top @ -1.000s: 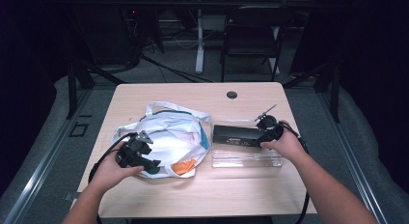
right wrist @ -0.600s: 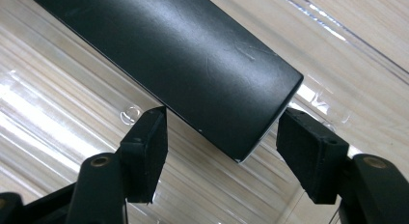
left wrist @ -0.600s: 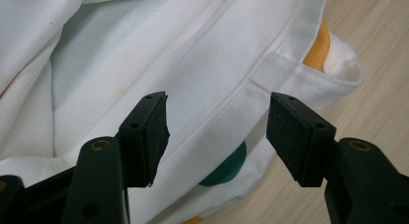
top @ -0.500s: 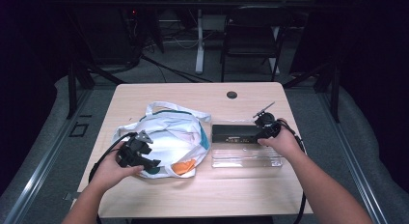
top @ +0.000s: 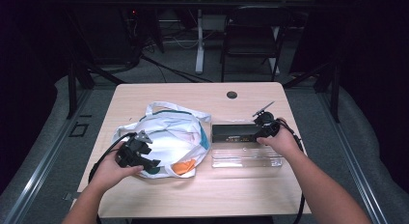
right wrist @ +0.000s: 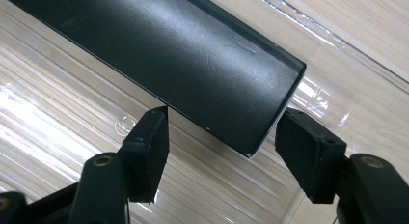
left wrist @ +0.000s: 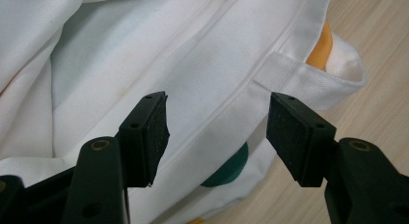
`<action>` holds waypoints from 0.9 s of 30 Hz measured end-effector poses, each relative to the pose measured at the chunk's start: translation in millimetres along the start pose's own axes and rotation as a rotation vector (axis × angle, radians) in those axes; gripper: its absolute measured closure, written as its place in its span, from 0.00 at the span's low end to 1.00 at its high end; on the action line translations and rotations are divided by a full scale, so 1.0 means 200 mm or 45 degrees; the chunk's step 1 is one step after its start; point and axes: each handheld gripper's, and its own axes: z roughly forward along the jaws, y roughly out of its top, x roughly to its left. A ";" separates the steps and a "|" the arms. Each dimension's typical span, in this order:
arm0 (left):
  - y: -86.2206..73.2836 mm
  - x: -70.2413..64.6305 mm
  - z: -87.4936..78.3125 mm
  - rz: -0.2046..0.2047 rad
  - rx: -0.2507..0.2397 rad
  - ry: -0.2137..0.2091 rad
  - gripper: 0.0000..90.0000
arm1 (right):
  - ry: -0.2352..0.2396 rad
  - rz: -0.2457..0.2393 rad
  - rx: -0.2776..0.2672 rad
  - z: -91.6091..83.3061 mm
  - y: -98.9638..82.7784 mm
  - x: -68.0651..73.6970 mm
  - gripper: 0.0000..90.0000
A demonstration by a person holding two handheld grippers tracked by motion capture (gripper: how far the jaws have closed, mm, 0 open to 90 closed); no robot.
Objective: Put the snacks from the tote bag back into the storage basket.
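Both grippers stand with jaws apart. At the right gripper (right wrist: 219, 147), the two pads flank the near end of a black box (right wrist: 193, 60) without pressing on it; a gap shows on each side, and the box's corner sits between the pads. In the high view the right gripper (top: 266, 128) is at the right end of that black box (top: 235, 133), which lies beside a clear plastic tray (top: 246, 157) on the right half of the wooden table (top: 193, 195). The left gripper (left wrist: 217, 132) hovers over the hem of a white cloth bag (left wrist: 144, 55), the hem band running between the open pads, with an orange patch (left wrist: 319, 50) showing at the bag's mouth. From above, the left gripper (top: 137, 154) sits at the near-left edge of the bag (top: 164, 137).
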 end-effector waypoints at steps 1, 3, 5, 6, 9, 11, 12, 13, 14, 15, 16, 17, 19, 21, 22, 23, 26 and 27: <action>0.00 0.00 0.00 0.002 0.004 -0.010 0.44 | 0.000 0.000 0.000 0.00 0.00 0.00 0.41; 0.00 0.00 0.00 0.002 0.002 -0.009 0.44 | -0.002 0.007 -0.002 0.00 0.00 0.00 0.41; 0.00 0.00 0.00 -0.003 0.002 -0.007 0.44 | -0.002 0.008 0.004 0.00 0.00 0.00 0.41; 0.00 0.00 0.00 -0.004 0.002 -0.008 0.44 | 0.001 0.007 0.005 0.00 0.00 0.00 0.41; 0.00 0.00 0.00 -0.003 0.007 -0.009 0.44 | 0.001 0.011 0.004 0.00 0.00 0.00 0.41; -0.01 0.00 0.00 -0.005 0.005 -0.008 0.44 | 0.001 0.010 0.004 0.00 0.00 0.00 0.41; -0.01 0.00 0.00 -0.005 0.005 -0.008 0.44 | 0.004 0.010 0.006 0.00 0.00 0.00 0.41; -0.01 0.00 0.00 -0.005 0.005 -0.008 0.44 | 0.005 0.009 0.007 -0.01 0.00 -0.01 0.41; 0.00 0.00 0.00 -0.005 0.005 -0.007 0.44 | 0.005 0.010 0.006 -0.01 0.00 -0.01 0.41; 0.00 0.00 0.00 -0.004 0.005 -0.008 0.44 | 0.004 0.010 0.005 -0.01 0.00 -0.01 0.41; 0.00 0.00 0.00 -0.004 0.006 -0.008 0.44 | 0.006 0.010 0.004 -0.01 0.00 -0.01 0.41; 0.00 0.00 0.00 -0.004 0.005 -0.009 0.44 | 0.007 0.014 0.004 -0.01 0.00 -0.01 0.41; 0.00 0.00 0.00 -0.004 0.006 -0.009 0.44 | 0.007 0.019 0.003 -0.01 0.00 -0.01 0.41; 0.00 0.00 0.00 -0.003 0.007 -0.009 0.44 | 0.006 0.020 0.004 0.00 0.00 -0.01 0.41; -0.01 0.00 0.00 -0.006 0.006 -0.010 0.44 | 0.010 0.023 0.003 0.00 0.00 -0.01 0.41; -0.01 0.00 0.00 -0.007 0.006 -0.011 0.44 | 0.009 0.025 0.003 0.00 0.00 -0.01 0.41; -0.01 0.00 0.00 -0.008 0.007 -0.008 0.44 | 0.007 0.028 0.006 0.00 0.00 -0.01 0.41; -0.01 0.01 0.00 -0.007 0.007 -0.007 0.44 | 0.009 0.029 0.005 0.00 0.00 -0.01 0.41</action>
